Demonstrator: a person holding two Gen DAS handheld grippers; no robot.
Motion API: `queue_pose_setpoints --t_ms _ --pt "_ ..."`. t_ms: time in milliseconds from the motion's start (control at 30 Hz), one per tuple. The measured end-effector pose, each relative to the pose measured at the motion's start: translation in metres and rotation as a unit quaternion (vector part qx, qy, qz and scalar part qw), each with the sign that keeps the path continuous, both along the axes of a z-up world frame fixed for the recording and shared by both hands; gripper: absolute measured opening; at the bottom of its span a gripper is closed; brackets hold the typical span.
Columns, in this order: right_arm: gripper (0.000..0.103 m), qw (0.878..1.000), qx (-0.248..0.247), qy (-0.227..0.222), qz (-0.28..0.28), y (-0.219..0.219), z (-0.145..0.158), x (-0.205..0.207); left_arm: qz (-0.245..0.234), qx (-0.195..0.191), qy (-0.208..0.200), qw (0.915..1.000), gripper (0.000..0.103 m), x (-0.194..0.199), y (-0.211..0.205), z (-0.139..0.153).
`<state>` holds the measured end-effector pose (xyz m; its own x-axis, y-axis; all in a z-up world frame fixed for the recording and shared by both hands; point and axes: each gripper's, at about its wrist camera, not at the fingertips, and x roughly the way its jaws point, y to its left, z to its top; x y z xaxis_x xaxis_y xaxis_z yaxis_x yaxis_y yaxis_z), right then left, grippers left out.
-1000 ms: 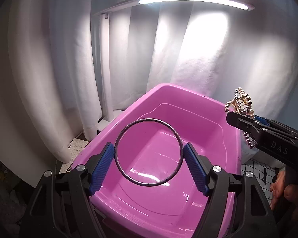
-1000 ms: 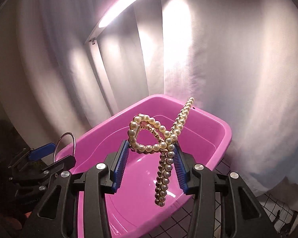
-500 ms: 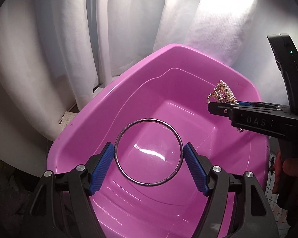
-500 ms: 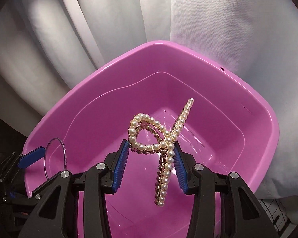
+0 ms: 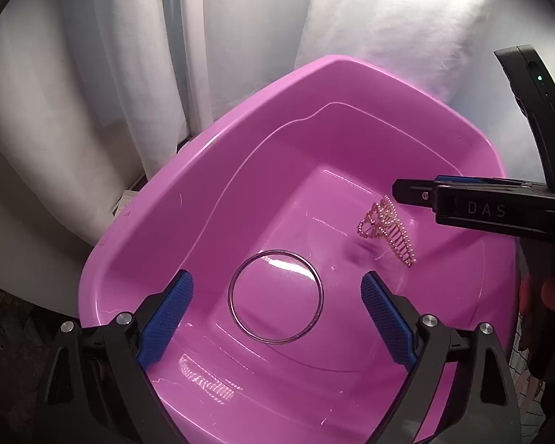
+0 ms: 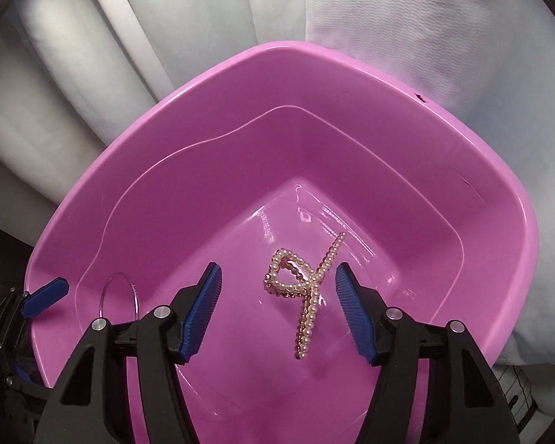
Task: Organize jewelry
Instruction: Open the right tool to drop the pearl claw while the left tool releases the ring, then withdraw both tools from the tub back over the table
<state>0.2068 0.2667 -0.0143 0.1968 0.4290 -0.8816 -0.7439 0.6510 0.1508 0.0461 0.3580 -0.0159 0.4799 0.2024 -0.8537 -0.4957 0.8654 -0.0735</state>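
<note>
Landmark: glossy pink plastic tub [image 5: 211, 170], in front of the draped white fabric backdrop [image 5: 92, 92].
Ring: thin dark metal bangle [image 5: 275, 296], inside the tub near its middle.
Clip: gold pearl-studded hair claw [image 6: 307, 288], inside the tub, right of the bangle, apart from it.
Above the tub: left gripper [image 5: 277, 318] over the bangle; right gripper [image 6: 277, 307] over the claw.
</note>
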Motion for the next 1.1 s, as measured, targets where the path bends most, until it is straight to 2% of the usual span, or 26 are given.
queue_pose_setpoints --t_ms 267,500,1100 --pt "0.069 1.0 0.003 -0.006 0.003 -0.001 -0.002 -0.001 -0.008 0.019 0.001 0.9998 0.093 -0.005 -0.006 0.006" --pt "0.069 1.0 0.021 -0.009 0.003 -0.009 0.01 -0.005 -0.011 0.035 -0.019 0.9991 0.094 -0.012 -0.013 0.017" --pt "0.069 0.996 0.076 -0.052 -0.006 -0.048 0.047 -0.061 0.012 0.055 -0.083 0.9949 0.095 -0.056 -0.032 0.052"
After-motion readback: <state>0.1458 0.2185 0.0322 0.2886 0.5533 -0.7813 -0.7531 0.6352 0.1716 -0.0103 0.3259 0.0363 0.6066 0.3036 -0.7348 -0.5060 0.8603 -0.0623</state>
